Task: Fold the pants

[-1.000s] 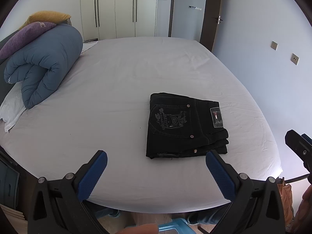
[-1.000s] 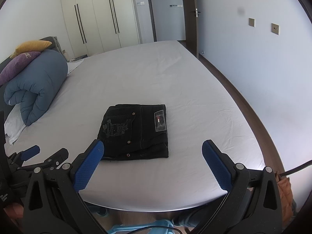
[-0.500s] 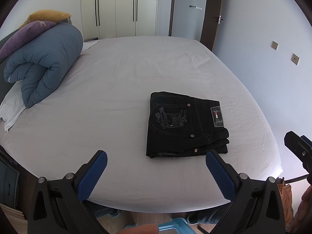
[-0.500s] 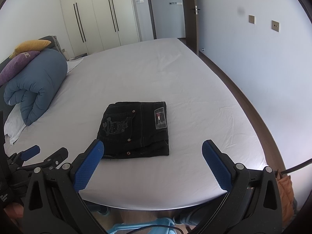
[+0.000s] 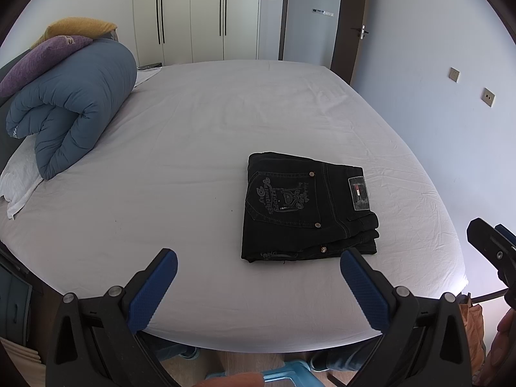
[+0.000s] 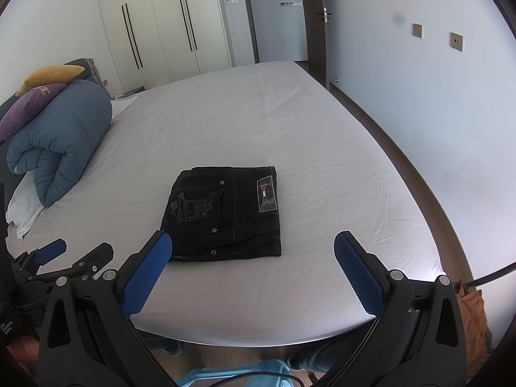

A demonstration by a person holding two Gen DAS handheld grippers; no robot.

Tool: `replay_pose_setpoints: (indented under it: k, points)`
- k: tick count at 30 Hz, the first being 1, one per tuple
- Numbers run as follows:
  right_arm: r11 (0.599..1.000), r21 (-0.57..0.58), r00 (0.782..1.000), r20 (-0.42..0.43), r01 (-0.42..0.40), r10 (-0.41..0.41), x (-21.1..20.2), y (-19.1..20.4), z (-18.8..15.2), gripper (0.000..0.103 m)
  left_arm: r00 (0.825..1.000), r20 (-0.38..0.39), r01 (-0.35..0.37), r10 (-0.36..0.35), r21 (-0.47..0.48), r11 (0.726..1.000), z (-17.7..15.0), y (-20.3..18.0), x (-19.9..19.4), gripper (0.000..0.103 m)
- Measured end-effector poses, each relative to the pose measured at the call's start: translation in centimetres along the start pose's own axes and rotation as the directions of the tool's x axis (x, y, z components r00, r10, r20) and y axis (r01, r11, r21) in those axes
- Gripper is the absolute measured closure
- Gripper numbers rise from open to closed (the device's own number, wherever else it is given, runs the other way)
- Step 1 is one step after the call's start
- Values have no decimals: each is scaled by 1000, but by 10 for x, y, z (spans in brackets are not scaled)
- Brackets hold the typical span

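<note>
On the white bed sheet [image 5: 200, 167], near the front edge of the bed, the black pants [image 5: 306, 206] lay as a flat, nearly square packet of denim. You could see several layers stacked at its right edge. On top was a back pocket with pale grey stitched lettering, small metal rivets at the pocket corners, and a rectangular grey label [image 5: 358, 192] with a red and white mark. The sheet was smooth cotton with fine wrinkles around the packet.

You held your left hand-held gripper [image 5: 258, 285] above the front edge of the bed, spread wide, with nothing between its blue ribbed pads [image 5: 151, 288]. The pants were just beyond its right finger and did not touch it. Your right hand-held gripper [image 6: 253, 272] was also spread wide and empty; its left pad overlapped the near corner of the pants [image 6: 225, 213] in the right wrist view, but I cannot tell if it touched them.

At the far left, a puffy blue quilt [image 5: 67, 109] was rolled in a thick cylinder, with a purple pillow [image 5: 38, 58] and a yellow pillow [image 5: 80, 27] on it.
</note>
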State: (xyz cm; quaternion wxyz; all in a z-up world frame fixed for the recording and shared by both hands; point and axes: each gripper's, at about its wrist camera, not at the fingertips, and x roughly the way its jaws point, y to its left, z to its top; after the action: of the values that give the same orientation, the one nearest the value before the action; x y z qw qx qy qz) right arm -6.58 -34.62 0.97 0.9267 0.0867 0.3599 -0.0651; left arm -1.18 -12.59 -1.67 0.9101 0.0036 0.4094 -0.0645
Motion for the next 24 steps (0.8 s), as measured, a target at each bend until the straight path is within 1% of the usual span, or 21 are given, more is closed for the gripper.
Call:
replay_pose_setpoints:
  k: [24]
  points:
    - [1000, 3, 1000, -8, -3, 3, 4, 1, -3, 0, 1000, -2, 0, 0, 2, 1000, -1, -1, 1, 0]
